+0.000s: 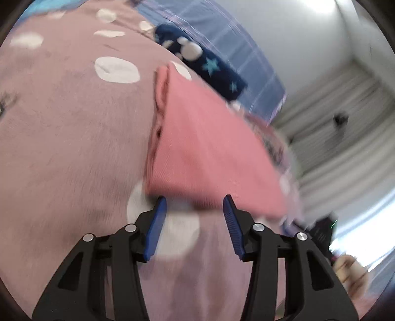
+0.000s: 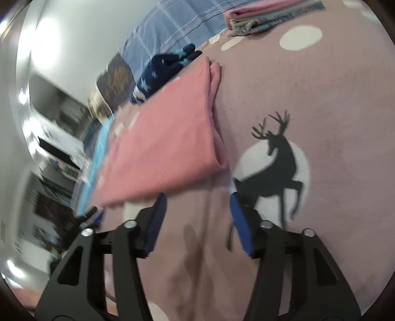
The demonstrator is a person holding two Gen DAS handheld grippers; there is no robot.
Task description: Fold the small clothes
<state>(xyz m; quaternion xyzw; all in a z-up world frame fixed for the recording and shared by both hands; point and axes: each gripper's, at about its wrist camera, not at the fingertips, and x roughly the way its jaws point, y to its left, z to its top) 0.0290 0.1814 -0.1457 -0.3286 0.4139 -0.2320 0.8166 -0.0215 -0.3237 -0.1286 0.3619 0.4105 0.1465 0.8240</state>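
Note:
A folded pink garment lies on a mauve blanket with white dots. My left gripper is open and empty, its blue pads just short of the garment's near edge. In the right wrist view the same pink garment lies left of centre on the blanket. My right gripper is open and empty, with its left fingertip at the garment's near edge. Both views are blurred by motion.
A dark blue garment with stars lies beyond the pink one. A pile of folded clothes sits at the far end. A black deer print marks the blanket. A blue checked sheet lies behind.

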